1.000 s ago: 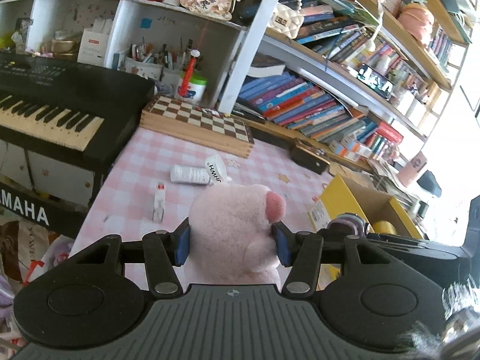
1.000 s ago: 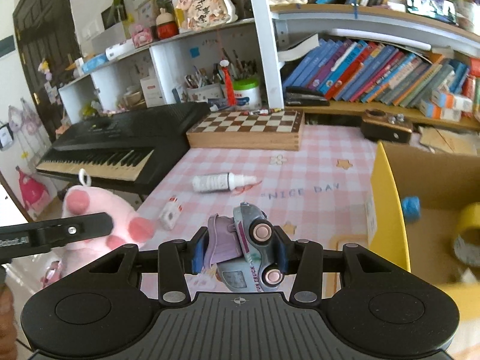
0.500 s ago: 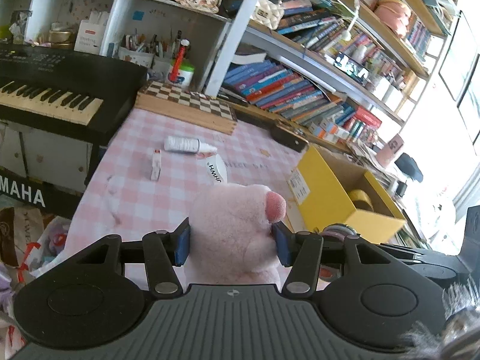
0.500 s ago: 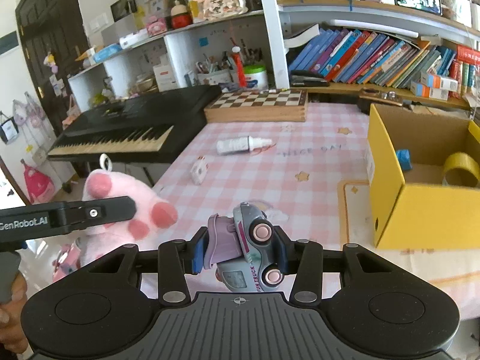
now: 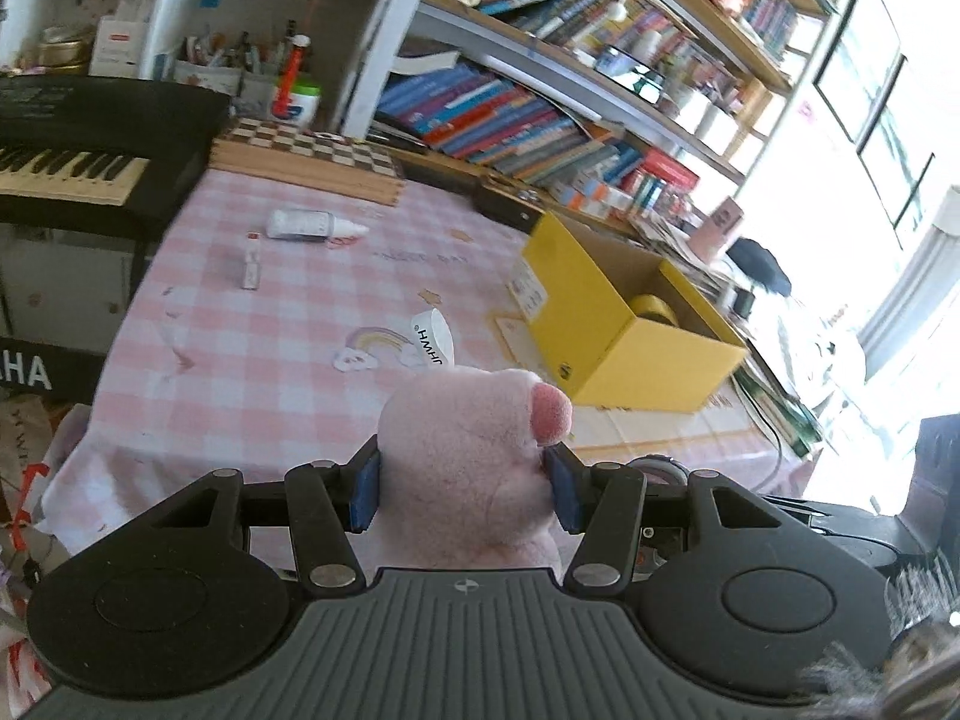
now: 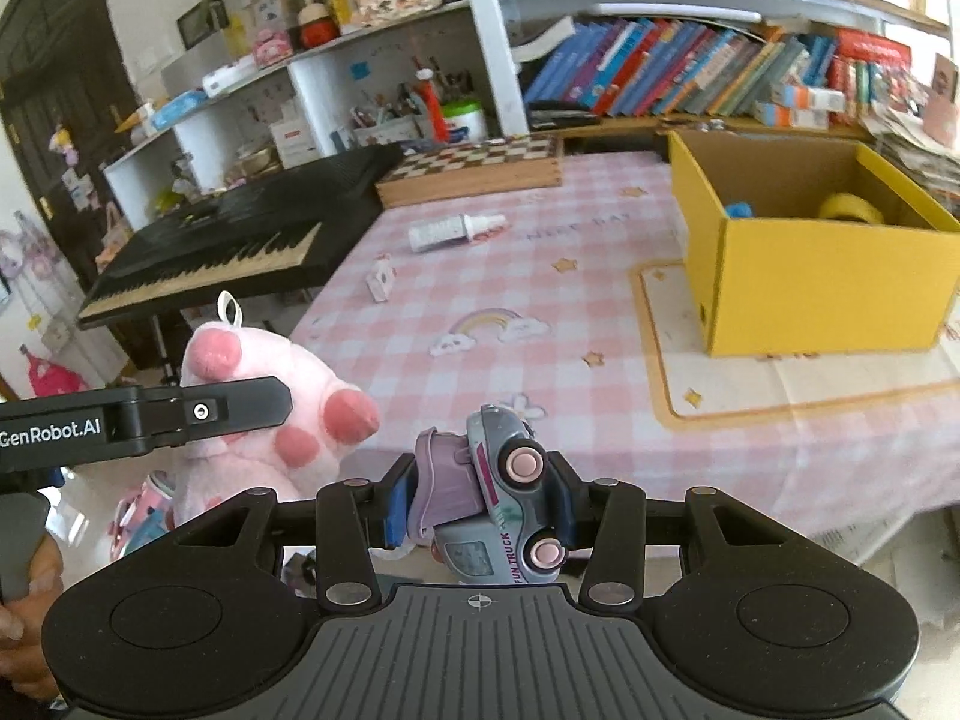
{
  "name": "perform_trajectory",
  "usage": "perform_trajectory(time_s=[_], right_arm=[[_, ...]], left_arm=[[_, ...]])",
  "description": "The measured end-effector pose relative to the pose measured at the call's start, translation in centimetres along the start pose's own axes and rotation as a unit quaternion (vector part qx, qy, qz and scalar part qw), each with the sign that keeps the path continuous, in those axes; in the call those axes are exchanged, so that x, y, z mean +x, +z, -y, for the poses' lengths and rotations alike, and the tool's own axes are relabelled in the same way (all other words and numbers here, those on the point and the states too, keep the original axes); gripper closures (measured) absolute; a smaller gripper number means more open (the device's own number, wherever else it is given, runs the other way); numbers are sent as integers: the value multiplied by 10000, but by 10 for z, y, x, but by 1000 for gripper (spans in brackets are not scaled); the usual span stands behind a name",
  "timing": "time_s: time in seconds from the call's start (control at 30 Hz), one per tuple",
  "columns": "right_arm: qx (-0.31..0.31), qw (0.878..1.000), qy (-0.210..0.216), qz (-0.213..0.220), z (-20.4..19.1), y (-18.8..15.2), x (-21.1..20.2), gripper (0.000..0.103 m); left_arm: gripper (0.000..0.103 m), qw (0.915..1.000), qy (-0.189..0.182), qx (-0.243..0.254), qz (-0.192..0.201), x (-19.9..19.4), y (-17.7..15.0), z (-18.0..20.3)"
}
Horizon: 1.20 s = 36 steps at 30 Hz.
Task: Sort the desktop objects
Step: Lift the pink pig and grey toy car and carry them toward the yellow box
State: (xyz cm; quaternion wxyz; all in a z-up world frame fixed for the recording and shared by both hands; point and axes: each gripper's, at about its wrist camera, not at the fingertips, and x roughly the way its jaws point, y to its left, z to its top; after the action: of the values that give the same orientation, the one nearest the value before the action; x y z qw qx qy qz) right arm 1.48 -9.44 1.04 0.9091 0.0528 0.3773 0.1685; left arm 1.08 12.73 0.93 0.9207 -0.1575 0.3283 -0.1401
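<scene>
Left wrist view: the left gripper (image 5: 465, 489) sits at lower centre, its blue pads clamped on a pink plush toy (image 5: 474, 468). Beyond it stretches the pink checked tablecloth (image 5: 288, 324), with a white bottle (image 5: 309, 223) lying at upper left and an open yellow box (image 5: 618, 324) at right.

Right wrist view: the right gripper (image 6: 480, 507), at lower centre, grips a grey and purple toy truck (image 6: 492, 498) between its pads. The plush toy (image 6: 270, 414) appears at lower left and the yellow box (image 6: 822, 288) at right, a tape roll (image 6: 852, 208) inside.
</scene>
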Motion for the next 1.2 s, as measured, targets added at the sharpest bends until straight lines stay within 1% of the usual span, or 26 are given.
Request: perform_trajectory(time_s=[0.33, 0.63, 0.93, 1.2], right_arm=[[315, 9989, -343, 3, 14, -18, -19, 59], [606, 9962, -628, 73, 34, -27, -33, 59], [984, 9898, -1020, 158, 66, -32, -48, 59], [1128, 9863, -1191, 181, 89, -28, -50, 59]], left_arm=[[52, 9986, -391, 283, -230, 8, -9, 21], [52, 9950, -713, 558, -421, 25, -10, 46], [52, 9873, -1141, 875, -679, 51, -9, 80], [52, 9826, -1325, 1020, -814, 76, -3, 102]])
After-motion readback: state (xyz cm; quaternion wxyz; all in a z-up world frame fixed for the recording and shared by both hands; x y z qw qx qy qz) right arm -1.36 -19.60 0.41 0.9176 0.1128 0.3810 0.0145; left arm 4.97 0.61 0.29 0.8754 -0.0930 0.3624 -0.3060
